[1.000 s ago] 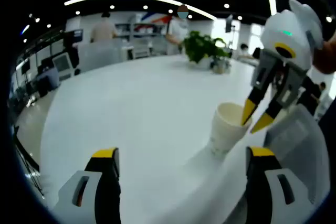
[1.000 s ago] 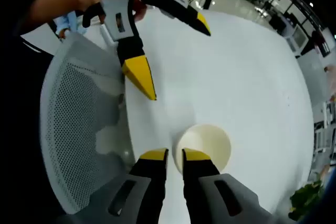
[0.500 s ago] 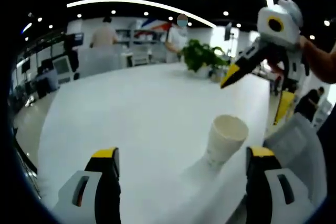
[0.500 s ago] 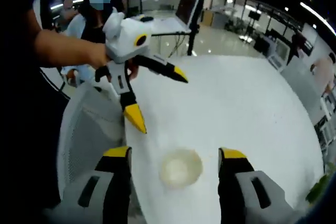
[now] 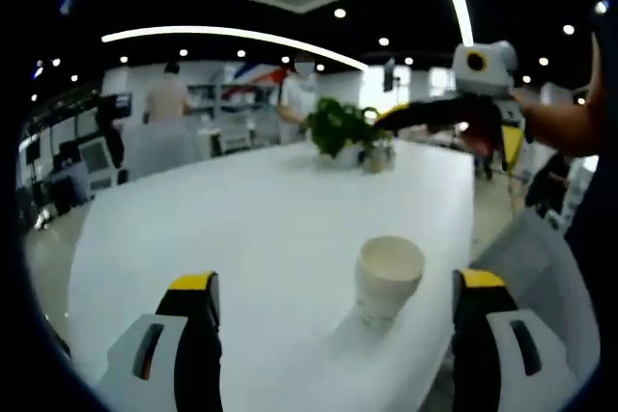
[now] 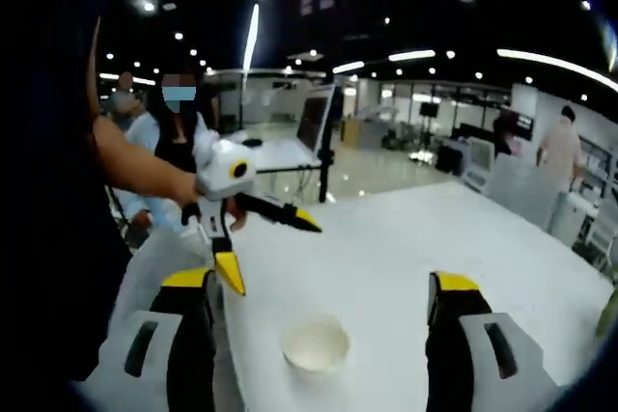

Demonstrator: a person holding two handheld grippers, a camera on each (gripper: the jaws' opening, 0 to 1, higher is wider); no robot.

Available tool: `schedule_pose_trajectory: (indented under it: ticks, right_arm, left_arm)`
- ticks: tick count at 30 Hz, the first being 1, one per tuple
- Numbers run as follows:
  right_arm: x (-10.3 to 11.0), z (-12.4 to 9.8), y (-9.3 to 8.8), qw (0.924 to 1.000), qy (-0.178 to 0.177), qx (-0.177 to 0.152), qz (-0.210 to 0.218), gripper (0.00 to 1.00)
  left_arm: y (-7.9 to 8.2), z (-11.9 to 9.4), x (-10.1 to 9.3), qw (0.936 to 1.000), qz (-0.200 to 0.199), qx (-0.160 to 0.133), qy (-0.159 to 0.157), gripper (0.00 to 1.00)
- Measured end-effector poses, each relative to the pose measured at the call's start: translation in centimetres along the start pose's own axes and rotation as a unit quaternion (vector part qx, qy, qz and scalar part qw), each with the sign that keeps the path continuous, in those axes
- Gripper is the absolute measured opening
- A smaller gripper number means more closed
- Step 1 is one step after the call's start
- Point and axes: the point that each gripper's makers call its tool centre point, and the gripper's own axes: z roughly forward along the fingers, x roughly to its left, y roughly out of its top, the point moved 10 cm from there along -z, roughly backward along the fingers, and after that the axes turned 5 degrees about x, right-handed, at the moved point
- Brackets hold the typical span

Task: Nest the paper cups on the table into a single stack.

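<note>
right gripper view: both grippers' fingers (image 6: 454,287) spread (empty) above cup stack (image 6: 315,344).

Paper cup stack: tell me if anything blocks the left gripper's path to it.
Nothing visible does. The paper cup stack stands upright on bare white table, ahead between the open left gripper jaws. The right gripper is held beyond it.

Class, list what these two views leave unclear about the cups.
- How many cups are nested in the stack: blurred in the left gripper view; the right gripper view looks down into its mouth.
- Table near edge: cut off by the frame bottom in both views.
</note>
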Motion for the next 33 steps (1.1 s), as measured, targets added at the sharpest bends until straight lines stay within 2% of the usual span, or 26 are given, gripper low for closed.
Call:
schedule_pose_trajectory:
  ticks: [2, 4, 8, 14, 16, 24, 27, 33]
  right_arm:
    - [-0.2, -0.4, -0.5, 0.9999, 0.002, -0.004, 0.012, 0.93]
    - [-0.3, -0.6, -1.1, 0.9998, 0.002, -0.013, 0.012, 1.0]
    - [-0.6, -0.8, -2.8, 0.9997, -0.001, -0.016, 0.02, 1.0]
    - [-0.5, 0.3, -5.7, 0.9995, -0.001, -0.003, 0.03, 1.0]
    - [-0.5, 0.6, -6.3, 0.9995, 0.0, 0.0, 0.031, 1.0]
    - [-0.1, 0.9, -7.1, 0.9997, 0.008, 0.009, 0.022, 1.0]
    - [-0.2, 1.0, -7.9, 0.9995, 0.009, 0.013, 0.028, 0.98]
    - [-0.3, 1.4, -9.5, 0.9988, 0.013, 0.033, 0.033, 0.93]
  left_arm:
    - [-0.1, -0.1, -0.2, 1.0, 0.002, -0.003, -0.004, 0.99]
    - [-0.2, -0.1, -0.2, 1.0, 0.0, -0.003, -0.003, 0.99]
    - [-0.3, -0.3, -0.2, 1.0, -0.002, -0.007, 0.002, 0.99]
    - [-0.8, 0.0, -0.5, 0.9999, 0.009, -0.009, 0.005, 0.99]
    - [-1.3, 0.3, -0.7, 0.9998, 0.019, 0.002, 0.004, 0.99]
    - [-2.2, 0.7, -1.1, 0.9997, 0.022, 0.012, -0.007, 0.99]
    - [-2.4, 1.2, -1.5, 0.9988, 0.042, 0.023, -0.013, 0.99]
    - [-3.0, 2.8, -1.7, 0.998, 0.043, 0.035, -0.029, 0.96]
